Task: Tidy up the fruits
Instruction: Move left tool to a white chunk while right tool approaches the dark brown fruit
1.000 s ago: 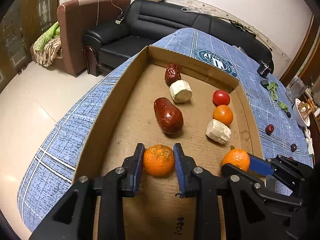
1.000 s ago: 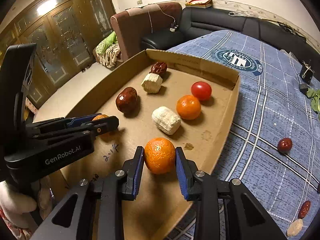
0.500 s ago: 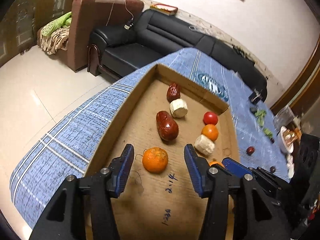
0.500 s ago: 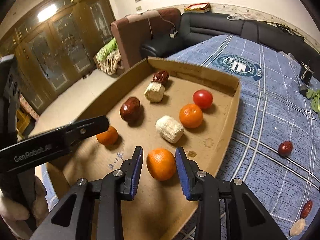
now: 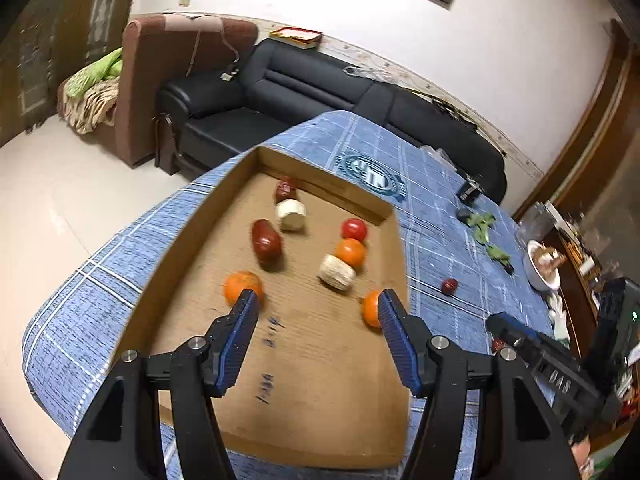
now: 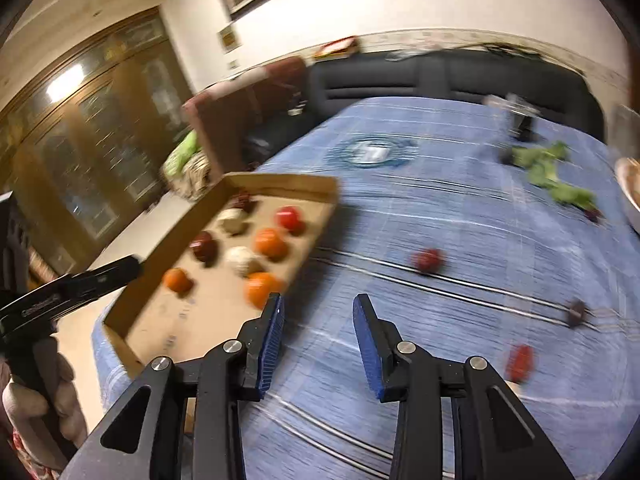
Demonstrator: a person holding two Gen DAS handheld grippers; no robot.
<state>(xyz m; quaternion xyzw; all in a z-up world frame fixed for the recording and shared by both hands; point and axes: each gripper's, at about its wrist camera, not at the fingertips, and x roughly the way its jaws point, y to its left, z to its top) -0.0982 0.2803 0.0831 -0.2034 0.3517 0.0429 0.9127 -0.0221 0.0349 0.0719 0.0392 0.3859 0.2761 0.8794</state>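
A shallow cardboard tray [image 5: 192, 236] [image 6: 280, 181] on the blue checked tablecloth holds three oranges, a red tomato [image 5: 354, 229], two dark red dates and two pale cylinders. My left gripper [image 5: 314, 312] is open and empty, raised above the tray's near end; one orange [image 5: 240, 285] lies behind its left fingertip and another orange [image 5: 370, 307] by its right. My right gripper [image 6: 318, 312] is open and empty, over the cloth just right of the tray. Loose dates lie on the cloth: one [image 6: 428, 259] ahead, one [image 6: 520, 360] at right, a darker one [image 6: 576, 311] farther right.
A black sofa [image 5: 320, 92] and a brown armchair [image 5: 176, 68] stand beyond the table. Green leaves [image 6: 552, 172] and a small dark device [image 5: 470, 191] lie at the far end. A white bowl [image 5: 540, 266] stands at the right edge. Wooden cabinets [image 6: 80, 140] line the left wall.
Both grippers have opened wider, let go of their oranges and lifted back. The right gripper has swung right, out of the tray and over the cloth.
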